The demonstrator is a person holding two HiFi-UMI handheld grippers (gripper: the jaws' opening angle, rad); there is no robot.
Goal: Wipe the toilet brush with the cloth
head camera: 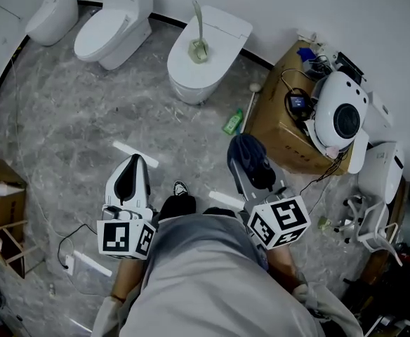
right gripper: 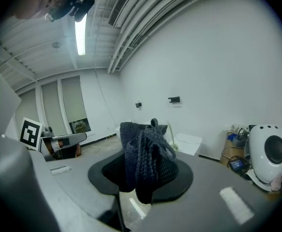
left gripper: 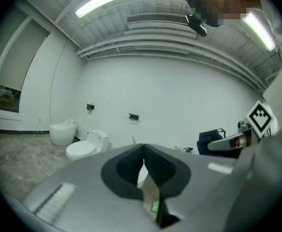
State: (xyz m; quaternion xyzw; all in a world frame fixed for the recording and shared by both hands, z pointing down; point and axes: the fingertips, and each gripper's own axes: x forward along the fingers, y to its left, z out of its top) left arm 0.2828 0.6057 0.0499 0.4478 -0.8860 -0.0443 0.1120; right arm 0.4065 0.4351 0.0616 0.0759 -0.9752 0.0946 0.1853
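Observation:
The toilet brush (head camera: pixel 199 39) has a pale green handle and stands upright on the rightmost white toilet (head camera: pixel 222 30) by the far wall. My right gripper (head camera: pixel 247 152) is shut on a dark blue knitted cloth (head camera: pixel 250 156), well short of the toilet. In the right gripper view the cloth (right gripper: pixel 143 153) bulges up between the jaws, and the brush handle (right gripper: pixel 171 135) shows just behind it. My left gripper (head camera: pixel 135 163) hangs level with the right one, jaws shut with nothing between them. In the left gripper view the jaws of the left gripper (left gripper: pixel 143 152) meet tip to tip.
Two more white toilets (head camera: pixel 117 27) (head camera: pixel 54 12) stand along the wall to the left. A green bottle (head camera: pixel 233 122) lies on the marble floor near a cardboard box (head camera: pixel 279 121) with cables. A white round device (head camera: pixel 342 118) stands at the right.

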